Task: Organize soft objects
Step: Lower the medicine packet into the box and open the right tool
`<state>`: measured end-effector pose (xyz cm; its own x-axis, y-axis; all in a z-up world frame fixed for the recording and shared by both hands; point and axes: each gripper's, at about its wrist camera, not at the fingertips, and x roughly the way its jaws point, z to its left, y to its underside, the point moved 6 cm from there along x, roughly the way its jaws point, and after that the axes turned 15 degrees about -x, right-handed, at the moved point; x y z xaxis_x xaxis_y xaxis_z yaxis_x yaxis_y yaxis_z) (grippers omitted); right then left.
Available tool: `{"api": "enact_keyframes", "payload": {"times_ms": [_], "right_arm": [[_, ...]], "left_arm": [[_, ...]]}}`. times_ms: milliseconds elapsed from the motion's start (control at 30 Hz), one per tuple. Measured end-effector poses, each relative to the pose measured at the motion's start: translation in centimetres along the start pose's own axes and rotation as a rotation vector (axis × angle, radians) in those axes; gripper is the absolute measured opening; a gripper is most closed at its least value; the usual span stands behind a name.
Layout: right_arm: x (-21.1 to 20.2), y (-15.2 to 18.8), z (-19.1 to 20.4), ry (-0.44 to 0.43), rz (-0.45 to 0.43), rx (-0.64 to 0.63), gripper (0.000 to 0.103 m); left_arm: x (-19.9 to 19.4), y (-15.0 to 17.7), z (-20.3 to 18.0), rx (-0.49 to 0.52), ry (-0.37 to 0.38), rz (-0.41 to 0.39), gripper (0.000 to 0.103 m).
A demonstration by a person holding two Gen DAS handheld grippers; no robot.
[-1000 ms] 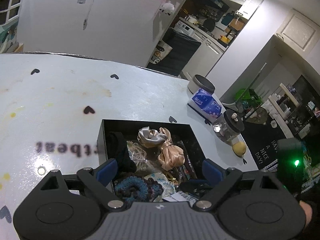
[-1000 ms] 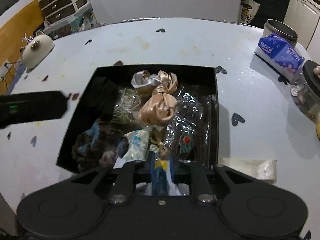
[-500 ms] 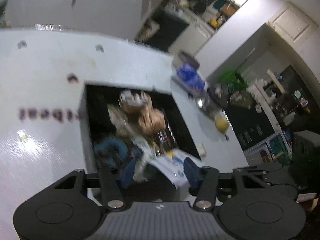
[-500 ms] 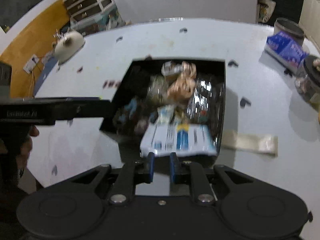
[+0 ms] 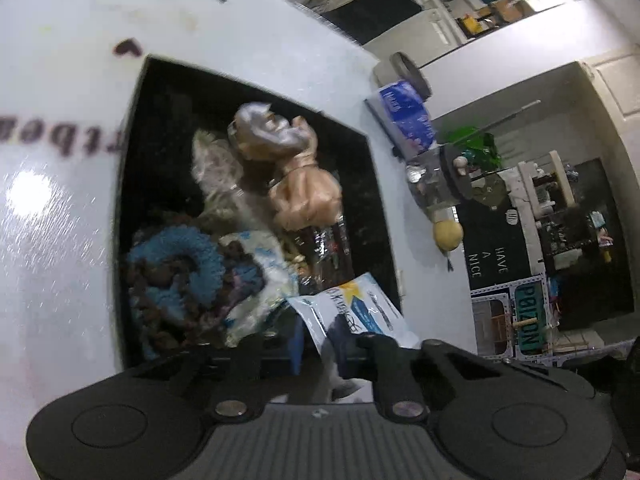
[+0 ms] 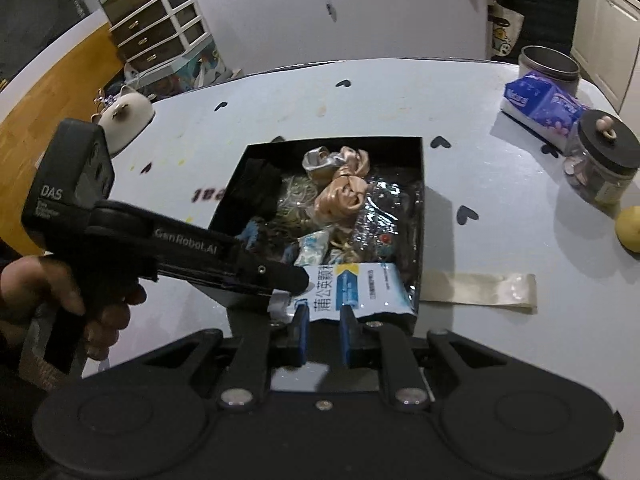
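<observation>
A black box (image 6: pixel 418 148) on the white table holds soft items: a satin scrunchie (image 6: pixel 342 196), a blue crocheted piece (image 5: pixel 176 264) and shiny wrapped packs (image 6: pixel 376 220). A white and blue packet (image 6: pixel 356 290) hangs over the box's near edge. My right gripper (image 6: pixel 323 334) pinches the packet's lower edge between its blue pads. My left gripper (image 5: pixel 320 344) comes in from the left and is closed on the packet's left end (image 5: pixel 352 316); it also shows in the right wrist view (image 6: pixel 294 282).
On the table's right side stand a metal tin (image 6: pixel 548 66), a purple tissue pack (image 6: pixel 544 106), a lidded glass jar (image 6: pixel 604 160) and a yellow fruit (image 6: pixel 630 228). A strip of tape (image 6: pixel 476 286) lies right of the box. A cat-shaped pot (image 6: pixel 124 114) sits far left.
The right gripper has pulled the white and blue packet out of the box towards the near edge. The left gripper has swung in, closed and taken the packet's left end.
</observation>
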<state>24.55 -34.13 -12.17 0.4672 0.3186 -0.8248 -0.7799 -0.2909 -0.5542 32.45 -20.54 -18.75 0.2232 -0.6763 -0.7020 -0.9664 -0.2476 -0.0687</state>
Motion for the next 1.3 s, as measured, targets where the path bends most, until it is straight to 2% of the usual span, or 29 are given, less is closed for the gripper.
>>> {"api": "enact_keyframes", "payload": {"times_ms": [67, 133, 333, 533, 633, 700, 733, 767, 867, 1000, 1300], "right_arm": [[-0.1, 0.1, -0.3, 0.007, -0.004, 0.012, 0.017], [-0.3, 0.2, -0.5, 0.013, -0.010, 0.021, 0.017], [-0.4, -0.2, -0.8, 0.009, -0.035, 0.028, 0.017], [0.9, -1.7, -1.1, 0.006, -0.062, 0.006, 0.017], [2.8, -2.2, -1.1, -0.002, -0.031, -0.027, 0.016], [4.1, -2.3, -0.9, -0.005, -0.005, -0.050, 0.016], [4.8, -2.2, -0.8, -0.005, 0.012, -0.064, 0.016], [5.3, -2.1, -0.7, -0.005, 0.024, -0.074, 0.016], [6.6, -1.5, -0.6, -0.011, 0.063, -0.088, 0.016], [6.7, -1.3, -0.9, -0.015, 0.054, -0.074, 0.016], [1.8, -2.7, -0.7, -0.003, -0.095, -0.038, 0.022]], "left_arm": [[-0.4, 0.0, -1.0, 0.050, 0.008, -0.030, 0.005], [-0.5, -0.2, -1.9, 0.094, 0.011, -0.054, 0.005], [-0.1, -1.0, -2.5, 0.200, -0.079, -0.142, 0.001], [-0.4, -1.2, -1.3, 0.211, -0.157, -0.202, 0.001], [-0.5, -1.1, -0.8, 0.188, -0.165, -0.217, 0.002], [-0.9, -0.9, -0.6, 0.176, -0.163, -0.231, 0.016], [-1.1, -0.7, -0.6, 0.174, -0.163, -0.241, 0.026], [-1.5, -0.6, -0.6, 0.179, -0.165, -0.253, 0.030], [-2.6, 0.0, -0.9, 0.192, -0.169, -0.281, 0.035], [-4.6, 0.7, -1.5, 0.205, -0.171, -0.330, 0.043], [-9.4, 2.0, -2.9, 0.229, -0.172, -0.439, 0.067]]}}
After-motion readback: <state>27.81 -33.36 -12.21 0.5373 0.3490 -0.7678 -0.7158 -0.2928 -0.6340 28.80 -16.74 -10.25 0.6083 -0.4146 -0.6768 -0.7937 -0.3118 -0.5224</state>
